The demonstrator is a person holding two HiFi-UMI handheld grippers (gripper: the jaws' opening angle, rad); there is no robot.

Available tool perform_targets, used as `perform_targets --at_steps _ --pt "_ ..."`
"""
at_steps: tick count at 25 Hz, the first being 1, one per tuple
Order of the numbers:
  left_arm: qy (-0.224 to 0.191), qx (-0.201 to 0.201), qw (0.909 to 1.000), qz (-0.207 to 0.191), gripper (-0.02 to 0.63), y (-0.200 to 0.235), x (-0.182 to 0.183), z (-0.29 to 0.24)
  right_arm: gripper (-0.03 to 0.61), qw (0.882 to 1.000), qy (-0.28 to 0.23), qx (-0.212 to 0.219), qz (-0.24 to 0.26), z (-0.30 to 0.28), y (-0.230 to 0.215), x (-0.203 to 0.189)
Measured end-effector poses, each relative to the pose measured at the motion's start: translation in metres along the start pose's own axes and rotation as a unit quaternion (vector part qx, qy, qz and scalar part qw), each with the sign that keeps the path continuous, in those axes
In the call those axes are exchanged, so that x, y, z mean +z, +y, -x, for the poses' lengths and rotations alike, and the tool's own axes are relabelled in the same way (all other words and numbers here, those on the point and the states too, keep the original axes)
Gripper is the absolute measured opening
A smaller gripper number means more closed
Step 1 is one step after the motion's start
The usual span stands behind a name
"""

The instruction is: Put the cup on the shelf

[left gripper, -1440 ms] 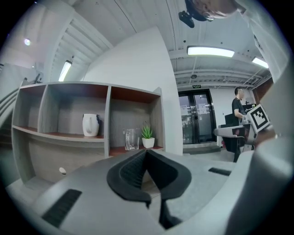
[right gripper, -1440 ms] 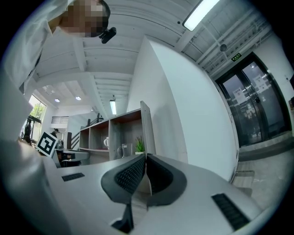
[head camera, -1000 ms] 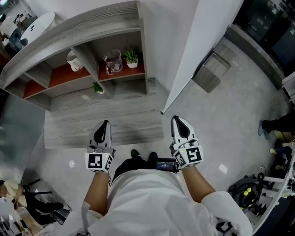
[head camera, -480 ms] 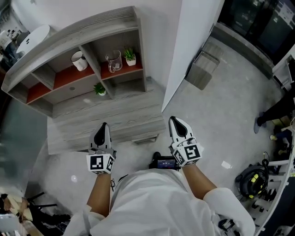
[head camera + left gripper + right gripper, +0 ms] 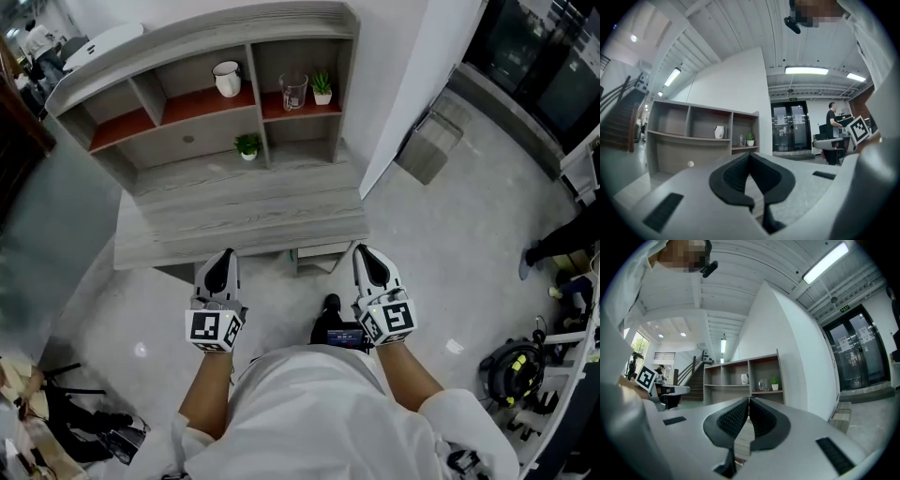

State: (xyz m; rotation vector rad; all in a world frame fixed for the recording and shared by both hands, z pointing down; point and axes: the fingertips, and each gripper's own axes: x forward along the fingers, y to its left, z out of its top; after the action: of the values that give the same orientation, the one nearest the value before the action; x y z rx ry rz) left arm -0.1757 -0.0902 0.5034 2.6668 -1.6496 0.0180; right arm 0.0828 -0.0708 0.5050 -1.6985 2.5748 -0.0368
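A white cup stands on the red upper shelf of a grey shelf unit. A clear glass cup and a small potted plant sit in the compartment to its right. My left gripper and right gripper are side by side, well short of the shelf, both shut with nothing between the jaws. In the left gripper view the white cup is far off beyond the shut left gripper. The right gripper view shows the white cup beyond the shut right gripper.
A low grey wooden platform lies between me and the shelf, and a second small plant stands on the lower shelf. A white wall and a grey box are to the right. A person's legs and gear sit far right.
Both grippers have drawn back together from over the platform to the floor before its front edge. The shelf now looks farther off and more square-on. The jaws stayed shut.
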Motion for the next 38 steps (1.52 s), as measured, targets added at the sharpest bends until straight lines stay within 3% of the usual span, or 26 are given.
perform_targets --at_steps 7,15,23,30,34,38 --pt "-0.009 -0.014 0.9997 0.018 0.008 0.005 0.0 0.086 0.035 1.0 0.016 0.016 -0.016 0.036 0.072 -0.013" --pt "0.004 -0.007 0.9992 0.039 0.008 -0.001 -0.022 0.137 0.035 0.999 0.023 0.026 -0.002 0.061 0.101 -0.01" --pt "0.007 -0.02 0.9987 0.045 0.008 -0.03 -0.02 0.146 0.035 0.999 0.016 0.04 0.007 0.079 0.1 0.0" --pt "0.016 -0.024 0.9987 0.043 0.008 -0.073 -0.016 0.147 0.035 1.0 0.015 0.025 -0.006 0.122 0.068 0.007" --pt "0.016 -0.02 0.9954 0.092 0.008 -0.105 -0.019 0.142 0.035 1.0 0.021 0.019 -0.008 0.162 0.04 0.006" --pt "0.015 -0.024 0.9971 0.07 0.008 -0.14 -0.016 0.138 0.035 1.0 0.026 0.003 -0.01 0.192 0.016 0.0"
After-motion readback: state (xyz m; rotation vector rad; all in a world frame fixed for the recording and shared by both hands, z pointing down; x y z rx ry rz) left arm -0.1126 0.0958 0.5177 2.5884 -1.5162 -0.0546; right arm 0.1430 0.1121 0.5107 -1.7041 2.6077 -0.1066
